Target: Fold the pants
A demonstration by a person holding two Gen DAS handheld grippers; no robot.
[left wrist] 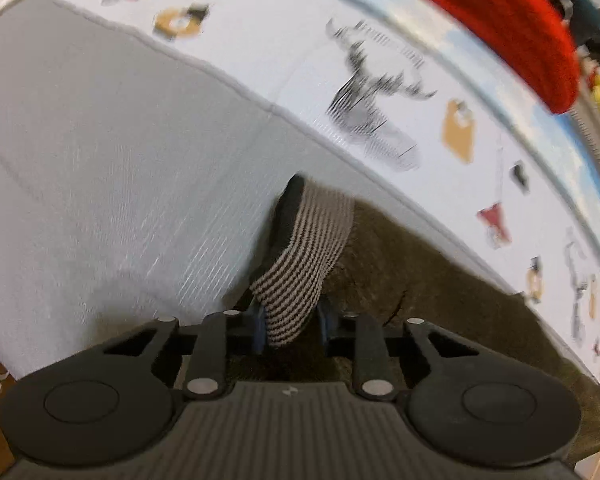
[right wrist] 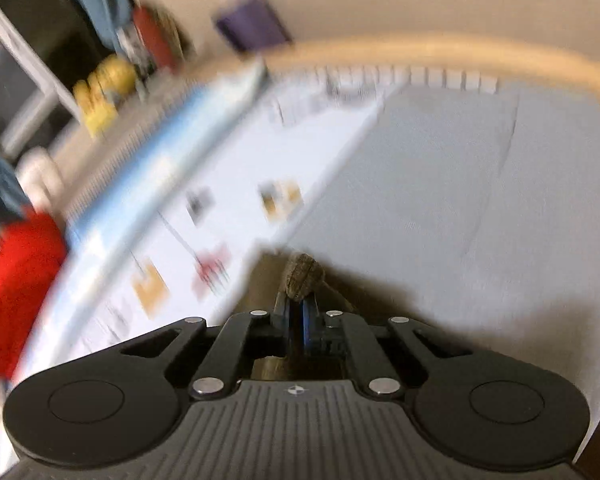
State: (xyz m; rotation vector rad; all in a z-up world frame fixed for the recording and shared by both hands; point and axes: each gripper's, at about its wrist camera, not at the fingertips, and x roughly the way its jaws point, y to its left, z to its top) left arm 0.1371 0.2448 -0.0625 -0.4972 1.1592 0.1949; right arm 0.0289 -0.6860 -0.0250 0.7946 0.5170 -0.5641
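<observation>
The pants are dark olive-brown [left wrist: 440, 280] with a black-and-tan striped waistband [left wrist: 304, 256]. In the left wrist view my left gripper [left wrist: 292, 320] is shut on the striped band, and the olive cloth hangs away to the right over the bed. In the right wrist view my right gripper [right wrist: 300, 312] is shut on a bunched olive-brown edge of the pants [right wrist: 302, 276], held above the bed. The rest of the pants is hidden below the gripper bodies. Both views are blurred by motion.
A grey sheet [left wrist: 100, 160] and a white patterned cover [left wrist: 300, 60] lie on the bed. A red cloth [left wrist: 508, 28] lies at the bed's far edge, also seen in the right view [right wrist: 16, 280]. A wooden bed rail [right wrist: 460, 48] and shelves with clutter [right wrist: 100, 80] stand beyond.
</observation>
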